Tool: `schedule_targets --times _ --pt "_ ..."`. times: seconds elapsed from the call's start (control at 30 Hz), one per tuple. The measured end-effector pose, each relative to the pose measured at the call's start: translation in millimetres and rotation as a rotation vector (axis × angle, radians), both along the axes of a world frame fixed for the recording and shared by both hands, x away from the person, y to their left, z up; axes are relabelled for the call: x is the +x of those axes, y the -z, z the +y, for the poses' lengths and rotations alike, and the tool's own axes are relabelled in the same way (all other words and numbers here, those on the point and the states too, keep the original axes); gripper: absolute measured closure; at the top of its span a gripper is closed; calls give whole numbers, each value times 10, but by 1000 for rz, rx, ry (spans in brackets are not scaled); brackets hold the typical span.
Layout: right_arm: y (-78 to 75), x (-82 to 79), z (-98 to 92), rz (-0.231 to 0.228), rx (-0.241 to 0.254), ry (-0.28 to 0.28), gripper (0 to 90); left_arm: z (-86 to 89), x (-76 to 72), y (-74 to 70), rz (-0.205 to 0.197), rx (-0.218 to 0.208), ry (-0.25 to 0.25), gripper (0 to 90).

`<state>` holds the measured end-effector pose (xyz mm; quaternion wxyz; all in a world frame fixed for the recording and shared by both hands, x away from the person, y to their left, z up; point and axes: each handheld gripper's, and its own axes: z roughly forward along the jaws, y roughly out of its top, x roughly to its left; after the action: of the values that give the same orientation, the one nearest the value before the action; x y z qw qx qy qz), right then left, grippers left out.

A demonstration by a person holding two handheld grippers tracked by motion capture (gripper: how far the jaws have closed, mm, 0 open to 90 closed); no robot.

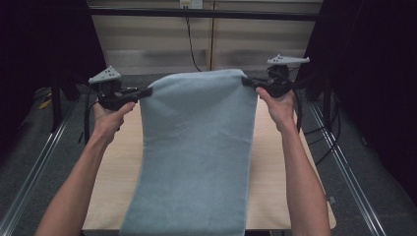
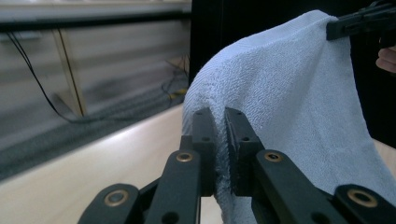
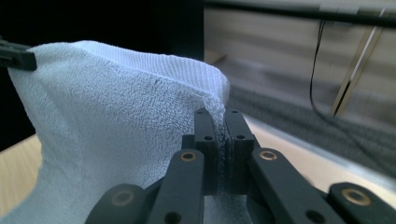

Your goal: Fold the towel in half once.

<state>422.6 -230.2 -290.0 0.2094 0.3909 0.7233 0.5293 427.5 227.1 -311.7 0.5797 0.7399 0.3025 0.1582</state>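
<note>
Grippers [image 1: 147, 91] [image 1: 244, 81] at towel [image 1: 196, 147] corners

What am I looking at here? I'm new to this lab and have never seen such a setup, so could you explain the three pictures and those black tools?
A person stands at a wooden table and holds a hand tool in each hand, each ending in a two-jaw claw. The high view looks down from above the person's side. The left claw and the right claw each pinch a far corner of a light blue towel, lifting that end while the rest drapes down over the table. The other two pictures come from small cameras riding on the tools, looking along the black jaws. In the left gripper view the jaws are shut on the towel's edge; the right gripper view shows the same at the other corner.
</note>
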Motion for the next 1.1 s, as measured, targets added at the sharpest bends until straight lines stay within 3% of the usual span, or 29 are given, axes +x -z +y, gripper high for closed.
schedule_targets --times 0.03,0.1,0.2,0.27,0.3,0.5,0.53,0.67,0.83,0.97,1.1 --pt "-59 -15 -3 -18 30 -5 863 8 -17 -28 -5 -3 -2 839" --pt "-92 -61 9 -29 35 -10 864 30 -72 -23 -9 4 8 839" --pt "25 -214 39 -20 11 -43 864 90 -190 106 11 11 25 839" --pt "125 -370 66 -14 -36 -69 864 120 -284 223 29 31 33 839" --pt "176 -451 66 -13 -31 -84 864 141 -342 276 33 32 44 839" --pt "534 -893 62 49 -23 -141 865 227 -730 580 69 12 109 838" --pt "597 -979 59 61 -21 -152 865 241 -791 648 89 6 111 838" --pt "776 -1309 83 103 -47 -204 864 265 -1041 890 131 34 152 838" --pt "996 -1667 101 160 -63 -237 864 339 -1370 1042 169 13 169 839" --pt "1197 -1955 117 190 -19 -254 865 375 -1577 1226 211 63 181 839" --pt "1549 -2138 242 293 -57 -290 865 379 -1743 1536 298 140 202 839"
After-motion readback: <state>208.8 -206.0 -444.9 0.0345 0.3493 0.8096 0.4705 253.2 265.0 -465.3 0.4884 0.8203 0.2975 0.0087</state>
